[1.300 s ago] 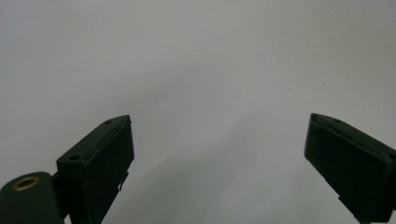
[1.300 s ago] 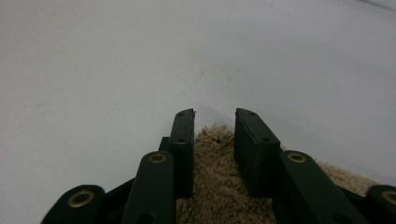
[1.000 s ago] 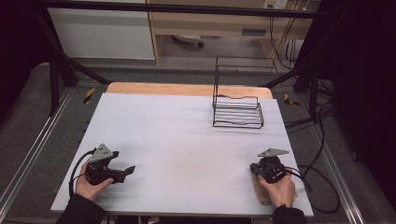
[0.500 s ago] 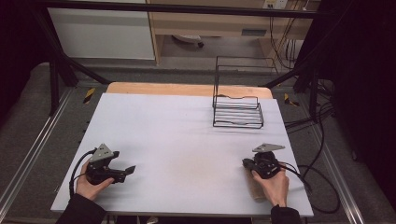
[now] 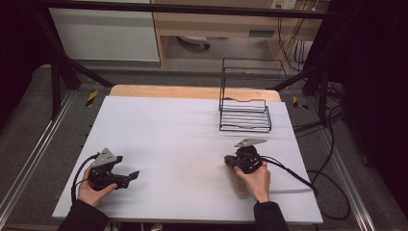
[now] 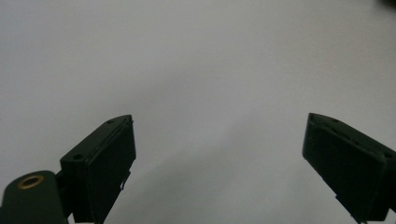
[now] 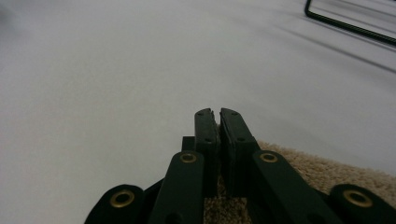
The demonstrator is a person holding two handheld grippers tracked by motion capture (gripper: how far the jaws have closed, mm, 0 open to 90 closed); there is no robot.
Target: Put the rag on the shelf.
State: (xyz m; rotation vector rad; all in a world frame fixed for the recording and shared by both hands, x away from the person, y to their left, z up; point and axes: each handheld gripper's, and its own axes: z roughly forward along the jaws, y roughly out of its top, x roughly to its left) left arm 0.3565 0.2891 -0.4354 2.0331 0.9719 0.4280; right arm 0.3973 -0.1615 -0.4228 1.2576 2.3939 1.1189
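Observation:
My right gripper (image 5: 228, 161) is held low over the white table (image 5: 183, 130), right of centre, pointing left. In the right gripper view its jaws (image 7: 217, 113) stand pressed together. A tan cloth (image 7: 327, 173) with a rough weave lies under them and shows in the slit between them. From above, that cloth (image 5: 239, 186) trails back under the person's hand. My left gripper (image 5: 127, 168) rests near the front left corner. Its jaws (image 6: 219, 154) are spread wide over bare table with nothing between them.
A black wire rack (image 5: 245, 115) stands at the back right of the table; one of its bars (image 7: 350, 25) crosses the top right of the right gripper view. Cables run off the table's right side. A wooden strip (image 5: 192, 91) edges the far side.
The right hand has slid left and a little farther up the table, and the tan cloth has travelled along with it. The left hand and its gripper have stayed where they were.

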